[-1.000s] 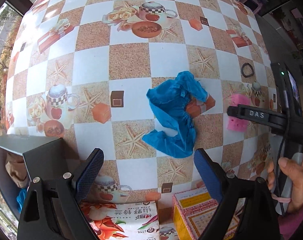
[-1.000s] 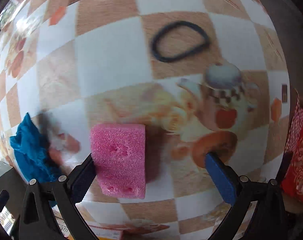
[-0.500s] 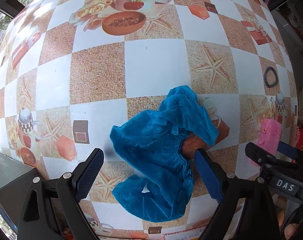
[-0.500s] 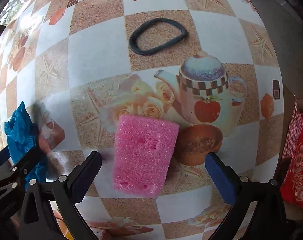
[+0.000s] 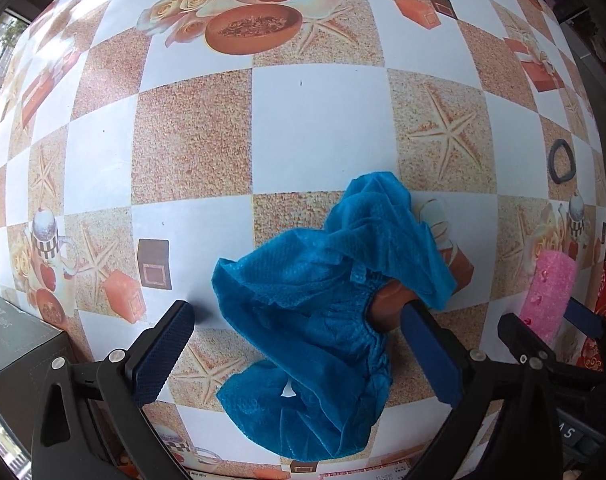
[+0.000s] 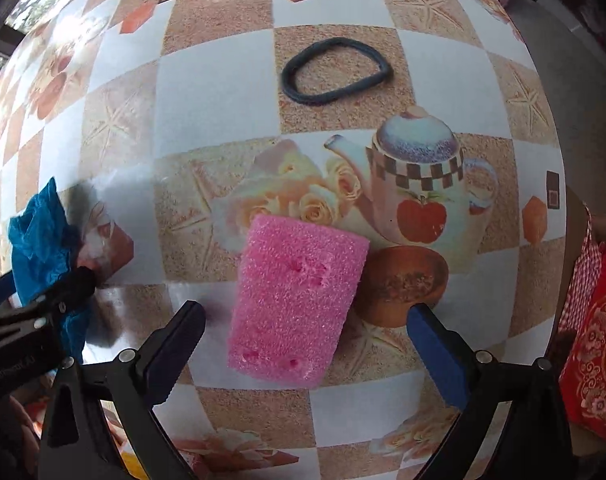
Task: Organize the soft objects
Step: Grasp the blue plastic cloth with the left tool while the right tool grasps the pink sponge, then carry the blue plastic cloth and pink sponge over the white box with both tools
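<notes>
A crumpled blue cloth cover [image 5: 323, 292] lies on the patterned tablecloth [image 5: 315, 128]. My left gripper [image 5: 299, 356] is open, its fingers either side of the cloth's near part, low over it. A pink sponge [image 6: 297, 300] lies flat on the table in the right wrist view. My right gripper [image 6: 307, 352] is open, straddling the sponge's near end without gripping it. The sponge also shows in the left wrist view [image 5: 549, 294], and the blue cloth at the left of the right wrist view [image 6: 43, 240]. A dark hair band [image 6: 337, 70] lies beyond the sponge.
A dark grey box [image 5: 11, 344] sits at the near left. A red patterned bag [image 6: 599, 352] hangs off the table's right edge. The hair band also shows at far right in the left wrist view [image 5: 561, 164]. Printed boxes lie by the near edge.
Both grippers have moved forward and down. The left now straddles the blue cloth, the right straddles the pink sponge. Both stay open.
</notes>
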The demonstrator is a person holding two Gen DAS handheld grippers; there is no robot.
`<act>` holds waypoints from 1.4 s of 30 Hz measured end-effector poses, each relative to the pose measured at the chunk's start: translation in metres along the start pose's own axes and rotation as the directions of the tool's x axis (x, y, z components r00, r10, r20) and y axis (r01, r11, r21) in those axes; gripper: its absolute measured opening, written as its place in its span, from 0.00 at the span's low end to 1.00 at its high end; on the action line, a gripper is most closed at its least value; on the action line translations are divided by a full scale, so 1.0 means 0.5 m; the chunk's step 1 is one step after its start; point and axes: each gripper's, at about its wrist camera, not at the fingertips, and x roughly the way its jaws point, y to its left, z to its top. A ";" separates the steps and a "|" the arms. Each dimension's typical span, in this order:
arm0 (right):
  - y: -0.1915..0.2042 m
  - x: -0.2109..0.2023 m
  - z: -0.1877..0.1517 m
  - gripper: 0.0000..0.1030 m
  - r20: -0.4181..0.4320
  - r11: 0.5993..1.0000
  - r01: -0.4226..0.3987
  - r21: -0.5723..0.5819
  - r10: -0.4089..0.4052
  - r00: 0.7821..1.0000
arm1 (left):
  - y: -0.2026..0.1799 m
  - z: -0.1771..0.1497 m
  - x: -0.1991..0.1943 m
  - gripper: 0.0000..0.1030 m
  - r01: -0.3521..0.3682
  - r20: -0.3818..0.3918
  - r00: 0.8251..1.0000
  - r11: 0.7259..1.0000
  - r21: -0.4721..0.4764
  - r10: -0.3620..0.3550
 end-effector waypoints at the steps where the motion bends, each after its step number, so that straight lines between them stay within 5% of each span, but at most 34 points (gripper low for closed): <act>1: 0.003 -0.006 -0.007 0.86 0.012 1.000 0.001 -0.023 0.000 1.000 | -0.005 -0.001 -0.004 0.93 -0.001 0.011 1.000 1.000 0.016 0.001; 3: 0.009 -0.022 -0.017 0.58 0.040 0.997 0.002 -0.076 0.001 0.999 | -0.027 -0.006 -0.020 0.75 -0.005 0.045 0.999 0.997 0.077 0.002; 4: 0.010 -0.029 -0.022 0.48 0.050 0.995 0.006 -0.099 -0.001 0.999 | -0.041 -0.010 -0.032 0.49 -0.011 0.065 0.998 0.993 0.117 0.004; 6: 0.000 -0.034 -0.028 0.43 0.038 0.993 -0.047 -0.107 0.052 0.998 | -0.068 -0.009 -0.041 0.29 -0.007 0.060 0.998 0.983 0.181 -0.004; 7: -0.007 -0.036 -0.031 0.43 0.029 0.992 -0.085 -0.090 0.088 0.996 | -0.075 -0.010 -0.044 0.27 0.011 0.057 0.998 0.981 0.192 -0.023; 13: -0.066 -0.069 -0.068 0.43 0.051 0.975 -0.222 0.025 0.220 0.974 | -0.108 -0.030 -0.097 0.26 0.057 0.101 0.991 0.967 0.248 -0.085; 21: -0.146 -0.113 -0.150 0.44 0.093 0.951 -0.280 0.133 0.269 0.959 | -0.151 -0.063 -0.195 0.26 0.190 0.123 0.963 0.926 0.326 -0.241; 26: -0.186 -0.144 -0.207 0.44 0.127 0.942 -0.288 0.174 0.268 0.955 | -0.195 -0.111 -0.242 0.26 0.186 0.145 0.953 0.892 0.413 -0.266; 42: -0.185 -0.204 -0.367 0.44 0.209 0.921 -0.266 0.284 0.212 0.955 | -0.288 -0.324 -0.374 0.26 0.202 0.130 0.916 0.713 0.671 -0.381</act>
